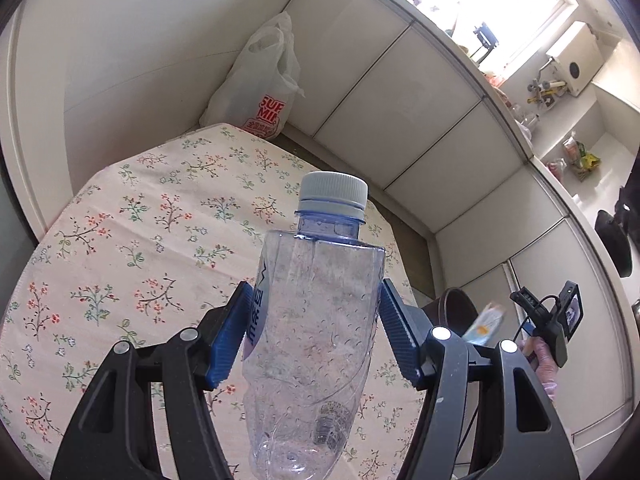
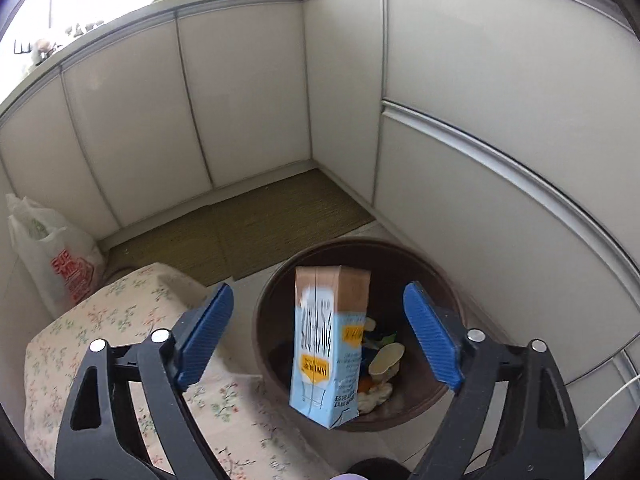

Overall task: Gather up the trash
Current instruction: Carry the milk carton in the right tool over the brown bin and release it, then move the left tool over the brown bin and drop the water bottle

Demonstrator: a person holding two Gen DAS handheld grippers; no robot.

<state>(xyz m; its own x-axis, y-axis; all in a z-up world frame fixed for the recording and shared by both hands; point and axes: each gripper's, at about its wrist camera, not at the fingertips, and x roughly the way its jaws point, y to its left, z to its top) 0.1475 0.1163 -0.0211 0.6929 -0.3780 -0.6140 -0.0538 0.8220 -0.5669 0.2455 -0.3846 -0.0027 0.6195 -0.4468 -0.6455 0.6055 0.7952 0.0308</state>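
Pale-blue carton (image 2: 326,346) hangs upright between my right gripper (image 2: 320,334)'s spread pads, touching neither, its long axis vertical above the brown bin (image 2: 436,280) at twelve o'clock, where scraps already lie. My left gripper (image 1: 316,332) clenches the clear plastic bottle (image 1: 312,320) by its waist, white cap up, over the floral tablecloth (image 1: 132,220); the bin sits at its three o'clock, so that bottle likely travels rightward next.

The left wrist view looks forward and down across the flowered bench (image 1: 132,216) toward the corner cupboards (image 1: 400,92), close above it. The right wrist view looks steeply down beside the bench (image 2: 120,320) into the bin (image 2: 432,276). Both share the bench, cupboards (image 2: 240,92) and plastic bag (image 1: 260,76) (image 2: 56,256).
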